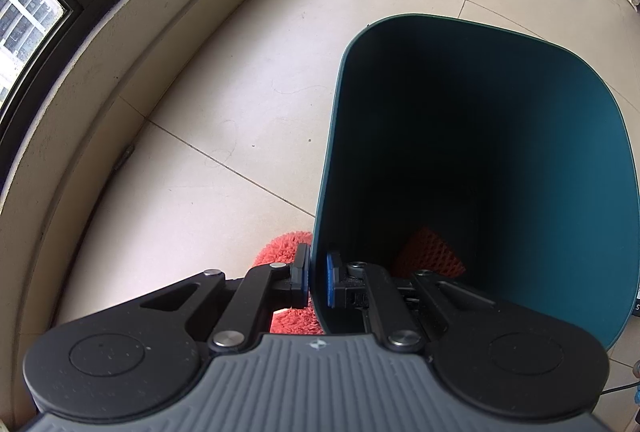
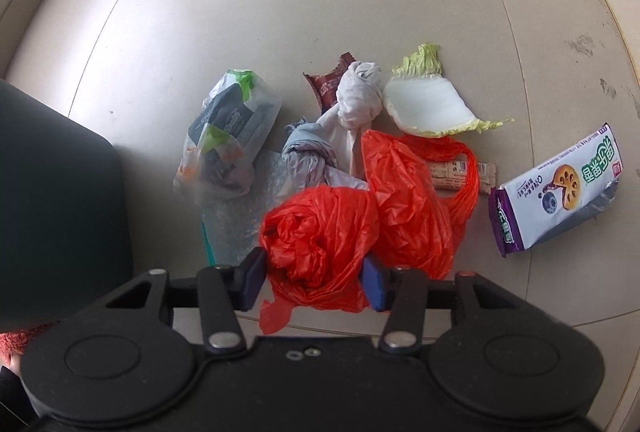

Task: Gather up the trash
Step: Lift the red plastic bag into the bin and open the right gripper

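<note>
Nearest the right wrist camera, the right gripper (image 2: 314,282) has its two pads pressed into a crumpled red plastic bag (image 2: 320,244), clamped on it above the tiled floor (image 2: 240,12). Behind that bag a second red plastic bag (image 2: 416,200) partly covers a wrapped snack bar (image 2: 450,172), so only the bar's middle and right end show. Further back lie a knotted grey bag (image 2: 308,152), a knotted white bag (image 2: 358,96), a brown wrapper (image 2: 326,84) half hidden behind it, a cabbage leaf (image 2: 428,104) and a clear bag of packets (image 2: 228,136). A purple-and-white biscuit box (image 2: 560,192) lies toward the floor's right edge.

On the other side, the left gripper (image 1: 318,280) is clamped on the near wall of the dark teal trash bin (image 1: 520,136), one pad inside, one outside. Deep in the bin's shadow an orange foam net (image 1: 430,252) is only partly visible. A fuzzy red slipper (image 1: 286,248) peeks out beside the bin, mostly hidden by the gripper.
</note>
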